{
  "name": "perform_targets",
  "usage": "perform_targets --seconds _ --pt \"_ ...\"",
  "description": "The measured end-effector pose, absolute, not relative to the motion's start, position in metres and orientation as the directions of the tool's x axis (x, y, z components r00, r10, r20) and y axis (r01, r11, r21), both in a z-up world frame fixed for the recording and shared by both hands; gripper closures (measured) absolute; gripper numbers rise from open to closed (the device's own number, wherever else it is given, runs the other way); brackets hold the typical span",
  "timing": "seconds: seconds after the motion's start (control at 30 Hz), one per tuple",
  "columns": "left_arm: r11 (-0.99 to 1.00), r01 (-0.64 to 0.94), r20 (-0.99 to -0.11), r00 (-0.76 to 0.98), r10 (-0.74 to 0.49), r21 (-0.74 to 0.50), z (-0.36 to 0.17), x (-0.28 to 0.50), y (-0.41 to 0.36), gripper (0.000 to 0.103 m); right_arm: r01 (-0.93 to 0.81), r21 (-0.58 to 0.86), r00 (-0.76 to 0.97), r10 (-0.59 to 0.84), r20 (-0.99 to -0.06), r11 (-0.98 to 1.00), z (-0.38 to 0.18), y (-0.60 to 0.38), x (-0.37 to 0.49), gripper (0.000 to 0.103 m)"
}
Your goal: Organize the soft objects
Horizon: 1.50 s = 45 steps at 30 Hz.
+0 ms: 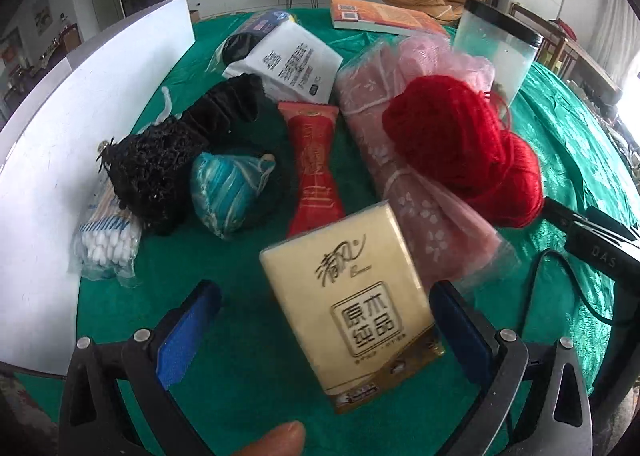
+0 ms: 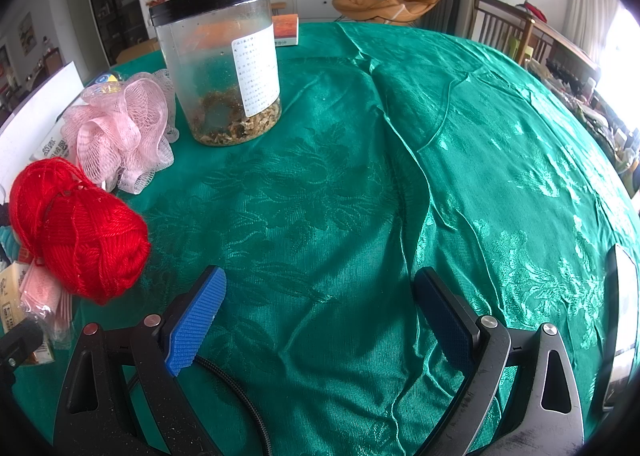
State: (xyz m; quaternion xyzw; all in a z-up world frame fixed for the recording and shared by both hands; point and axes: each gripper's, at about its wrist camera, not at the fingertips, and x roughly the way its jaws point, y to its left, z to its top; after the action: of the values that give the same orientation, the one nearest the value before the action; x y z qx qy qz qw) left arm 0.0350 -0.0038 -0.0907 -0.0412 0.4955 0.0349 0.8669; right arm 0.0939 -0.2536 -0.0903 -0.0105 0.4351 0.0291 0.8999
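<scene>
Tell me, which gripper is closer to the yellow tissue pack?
Left. The left gripper is open with the tissue pack between its fingers. The right gripper is open over bare green cloth, off to the pack's right.

A green damask tablecloth (image 2: 360,184) covered the table. Ahead of the left jaws lay a tissue pack (image 1: 348,308), red yarn (image 1: 460,148) to their right, cotton swabs (image 1: 106,244) to their left. A clear jar (image 2: 218,68) stood beyond the right jaws.
</scene>
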Motion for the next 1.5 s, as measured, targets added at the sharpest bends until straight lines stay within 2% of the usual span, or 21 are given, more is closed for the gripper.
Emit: perform_targets --seconds 0.07,0.27,0.73,0.77,0.83,0.9,0.93,0.97,1.03,1.1,1.13,1.17,1.2,1.37,1.47,1.5 --pt "0.993 -0.102 -0.861 0.509 0.004 -0.056 -0.092 0.027 0.009 0.000 -0.062 0.006 0.620 0.043 -0.784 0.998 -0.090 -0.254 0.094 0.006" --pt "0.996 -0.084 -0.873 0.485 0.042 0.001 -0.095 0.021 0.030 0.000 -0.062 0.006 0.620 0.043 -0.784 0.998 -0.090 -0.254 0.094 0.006" --pt "0.999 -0.042 -0.849 0.528 0.027 0.006 -0.096 0.020 0.031 0.000 -0.065 0.008 0.599 0.045 -0.800 0.998 -0.088 -0.253 0.098 0.007" --pt "0.999 -0.032 -0.857 0.515 0.021 0.005 -0.096 0.020 0.032 0.000 -0.093 0.032 0.593 0.081 -0.801 0.995 -0.083 -0.253 0.097 0.008" --pt "1.000 -0.018 -0.877 0.480 0.013 0.005 -0.094 0.021 0.033 0.000 -0.171 0.110 0.665 0.197 -0.720 0.979 -0.060 -0.253 0.082 0.008" --pt "1.000 0.016 -0.869 0.494 -0.028 -0.024 -0.089 0.020 0.032 0.001 -0.347 0.177 0.670 0.375 -0.641 0.921 -0.037 -0.240 0.069 0.008" --pt "0.999 0.036 -0.861 0.506 -0.053 -0.040 -0.086 0.018 0.030 0.001 -0.423 0.163 0.637 0.420 -0.647 0.891 -0.029 -0.226 0.069 0.008" --pt "0.997 0.053 -0.857 0.510 -0.074 -0.055 -0.084 0.018 0.027 0.003 -0.485 0.126 0.599 0.434 -0.673 0.866 -0.024 -0.209 0.071 0.008" --pt "0.993 0.083 -0.858 0.501 -0.111 -0.080 -0.082 0.018 0.023 0.013 -0.573 0.043 0.537 0.414 -0.735 0.818 -0.025 -0.174 0.081 0.009" --pt "0.990 0.104 -0.864 0.484 -0.138 -0.100 -0.083 0.018 0.022 0.034 -0.636 0.026 0.471 0.415 -0.778 0.771 -0.034 -0.147 0.092 0.011" --pt "0.989 0.108 -0.864 0.483 -0.140 -0.100 -0.083 0.018 0.022 0.036 -0.652 0.023 0.451 0.411 -0.792 0.758 -0.039 -0.140 0.097 0.014" --pt "0.989 0.113 -0.860 0.492 -0.139 -0.095 -0.082 0.017 0.023 0.045 -0.656 0.021 0.437 0.402 -0.804 0.754 -0.043 -0.136 0.100 0.043" --pt "0.987 0.124 -0.857 0.492 -0.152 -0.104 -0.082 0.016 0.024 0.047 -0.657 0.033 0.412 0.395 -0.821 0.753 -0.047 -0.135 0.103 0.050" --pt "0.976 0.146 -0.848 0.486 -0.211 -0.160 -0.080 0.013 0.032 0.049 -0.569 0.161 0.376 0.429 -0.822 0.806 -0.035 -0.183 0.088 0.060" --pt "0.978 0.149 -0.858 0.472 -0.202 -0.148 -0.078 0.011 0.034 0.049 -0.404 0.237 0.403 0.404 -0.821 0.883 -0.023 -0.233 0.083 0.065" --pt "0.977 0.161 -0.868 0.456 -0.197 -0.137 -0.078 0.011 0.032 0.049 -0.306 0.260 0.420 0.375 -0.827 0.916 -0.024 -0.251 0.085 0.074"
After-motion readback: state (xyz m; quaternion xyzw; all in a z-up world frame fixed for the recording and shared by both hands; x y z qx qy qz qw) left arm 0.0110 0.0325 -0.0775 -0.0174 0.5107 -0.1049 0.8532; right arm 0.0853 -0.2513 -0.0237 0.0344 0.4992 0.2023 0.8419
